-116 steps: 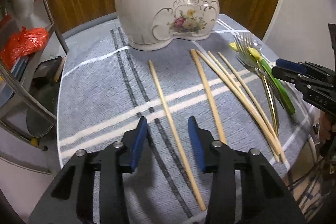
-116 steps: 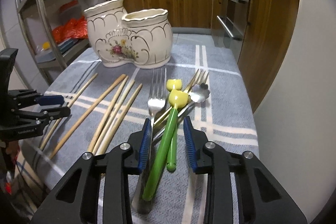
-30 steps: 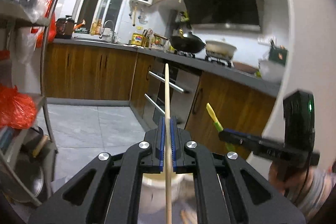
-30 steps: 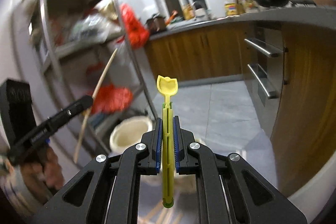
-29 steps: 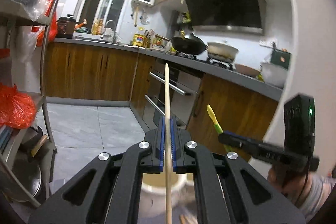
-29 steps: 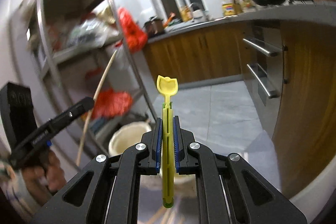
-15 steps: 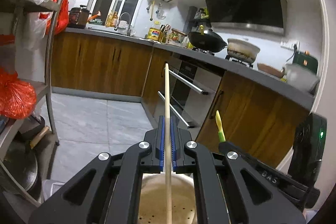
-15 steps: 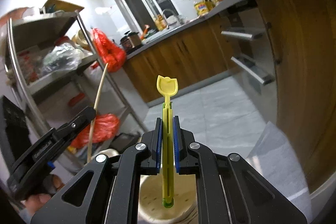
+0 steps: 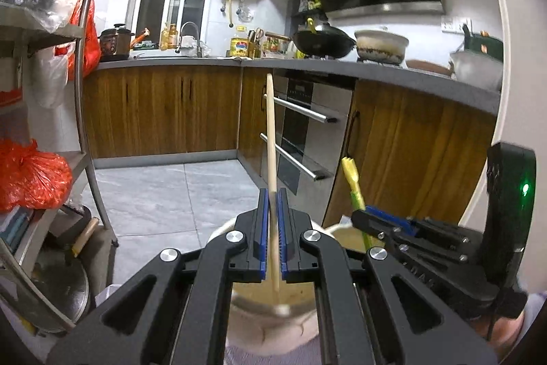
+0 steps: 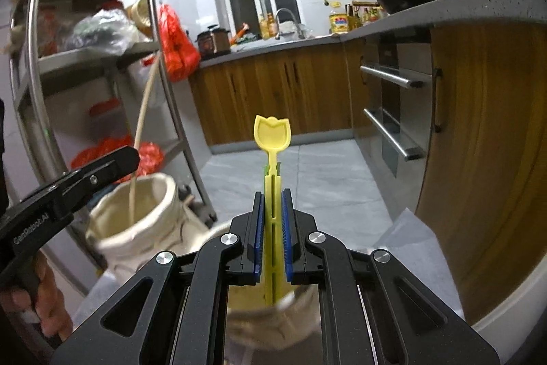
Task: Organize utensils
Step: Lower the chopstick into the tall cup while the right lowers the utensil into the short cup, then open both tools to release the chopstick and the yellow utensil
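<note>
My left gripper (image 9: 272, 194) is shut on a wooden chopstick (image 9: 270, 132) that stands upright. The chopstick's lower end reaches down into the taller mouth of the cream ceramic holder (image 9: 246, 293). My right gripper (image 10: 272, 194) is shut on a yellow-green utensil (image 10: 272, 134) with a tulip-shaped top. Its lower end dips into the holder's shorter compartment (image 10: 297, 300). In the right wrist view the left gripper (image 10: 131, 156) hangs over the taller compartment (image 10: 160, 194) with the chopstick (image 10: 145, 105) inside it. The right gripper (image 9: 367, 214) and utensil (image 9: 351, 175) show at the right of the left wrist view.
A metal shelf rack (image 9: 82, 112) with red bags (image 9: 30, 180) stands to the left. Wooden cabinets (image 9: 160, 115) and oven handles (image 9: 301, 112) lie beyond a tiled floor. The table's grey cloth (image 10: 410, 248) shows at the right. A hand (image 10: 41, 296) holds the left gripper.
Both grippers have sunk toward the holder. Its two mouths now sit right under the jaws, and the lower ends of the chopstick and the utensil have entered them.
</note>
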The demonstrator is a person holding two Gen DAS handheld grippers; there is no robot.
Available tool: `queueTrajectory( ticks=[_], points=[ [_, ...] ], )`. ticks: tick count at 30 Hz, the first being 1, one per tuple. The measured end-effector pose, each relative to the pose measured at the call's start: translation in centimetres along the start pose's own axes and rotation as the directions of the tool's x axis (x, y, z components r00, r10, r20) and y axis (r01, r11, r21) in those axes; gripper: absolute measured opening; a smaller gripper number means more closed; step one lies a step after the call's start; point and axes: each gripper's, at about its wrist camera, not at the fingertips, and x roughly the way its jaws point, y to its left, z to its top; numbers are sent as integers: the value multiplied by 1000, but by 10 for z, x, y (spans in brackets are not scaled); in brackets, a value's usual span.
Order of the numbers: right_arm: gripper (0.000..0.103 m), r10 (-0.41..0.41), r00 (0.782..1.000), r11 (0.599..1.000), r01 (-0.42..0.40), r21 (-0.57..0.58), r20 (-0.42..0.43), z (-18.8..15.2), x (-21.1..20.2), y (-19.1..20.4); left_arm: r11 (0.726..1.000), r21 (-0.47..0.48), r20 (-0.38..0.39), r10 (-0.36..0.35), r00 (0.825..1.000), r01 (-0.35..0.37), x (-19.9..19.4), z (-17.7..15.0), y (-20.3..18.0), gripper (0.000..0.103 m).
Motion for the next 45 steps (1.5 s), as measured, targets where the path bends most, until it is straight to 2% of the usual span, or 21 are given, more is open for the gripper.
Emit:
queueTrajectory(
  ticks=[3,9,12,15,17,19,21,23,25,26,29,37,45],
  points=[
    [11,12,1000,1000,-12,2,-21,-1,-3,1,999,24,-19,26,999,-26,-1,-4,-1,5],
    [11,21,998,1000,-21,-6,-56,-5,-2,3,999,-1,-42,37,998,-37,-3,-6,3,5],
    [17,18,999,1000,-18,-5,-48,-5,-4,3,999,3,-37,43,998,-43,-7,-5,2,8],
    [24,19,999,1000,-19,1,-43,-5,-8,2,999,0,-28,55,998,-55,-11,-2,2,23],
    [35,23,999,1000,-23,8,-31,-4,-13,0,998,-7,-20,56,998,-56,-16,0,3,39],
    [40,24,1000,1000,-24,4,-20,-3,-20,-1,998,-15,-8,59,998,-59,-22,2,4,49],
    [49,24,1000,1000,-24,3,-9,-2,-28,-2,998,-22,4,56,998,-56,-29,3,4,56],
    [75,22,1000,1000,-22,7,6,-1,-36,-4,998,-27,14,58,998,-57,-36,5,4,69],
    [90,15,999,1000,-16,14,33,0,-49,-6,998,-33,34,53,998,-52,-46,6,3,80],
    [94,11,999,1000,-11,15,42,1,-53,-8,998,-32,44,56,997,-55,-50,7,2,86],
    [98,-3,998,1000,2,14,69,3,-67,-11,997,-26,76,69,995,-67,-63,9,-2,97],
    [98,-84,986,996,86,-6,143,7,-106,-19,998,-23,105,53,993,-51,-91,10,-6,97],
    [98,-128,984,991,131,-14,126,1,-126,-27,999,-12,89,48,995,-47,-106,4,-9,97]
  ],
)
